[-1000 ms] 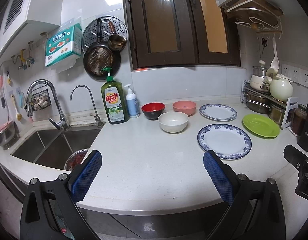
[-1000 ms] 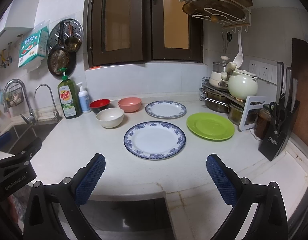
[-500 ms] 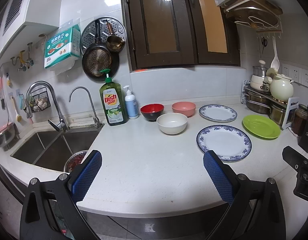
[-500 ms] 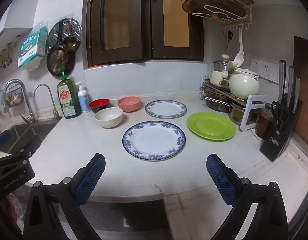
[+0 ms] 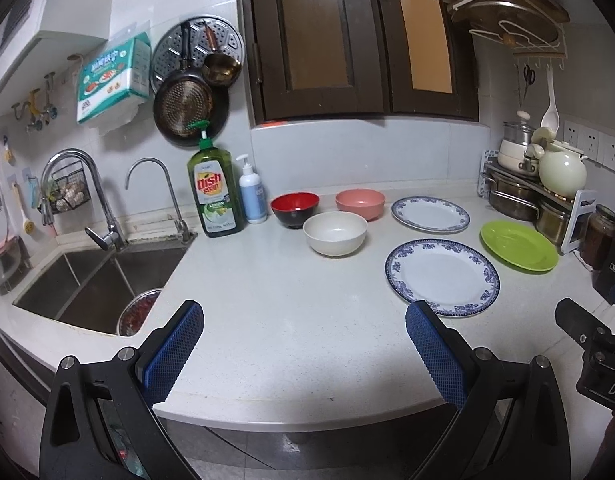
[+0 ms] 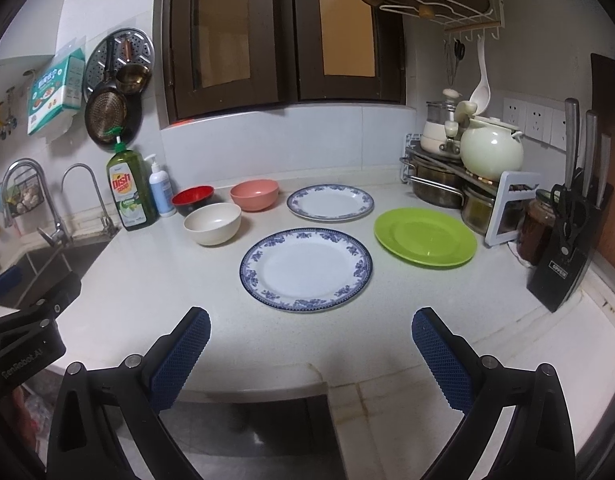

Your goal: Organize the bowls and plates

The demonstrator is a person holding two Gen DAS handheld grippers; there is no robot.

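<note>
Nothing is stacked yet: three bowls and three plates lie singly on the white worktop (image 6: 155,280). The large blue-rimmed plate (image 6: 306,269) lies nearest, the smaller blue-rimmed plate (image 6: 330,202) behind it, the green plate (image 6: 425,236) to their right, near the pot rack (image 6: 439,168). The cream bowl (image 6: 212,223) sits in front of the pink bowl (image 6: 254,194) and the red-and-black bowl (image 6: 193,198), which stands just beside the lotion pump bottle (image 6: 160,192) and the dish soap bottle (image 6: 128,192). The likeliest trouble is the plates: they lie flat, so a finger must get under a thin rim, and a glazed edge could slip out of a shallow pinch and clatter down or chip. Reaching for the back bowls could knock the bottles; the green plate's far side is crowded by the rack. The left hand-held gripper (image 5: 303,354) and the right hand-held gripper (image 6: 309,352) both hover at the worktop's front edge, fingers spread wide, holding and touching nothing.
</note>
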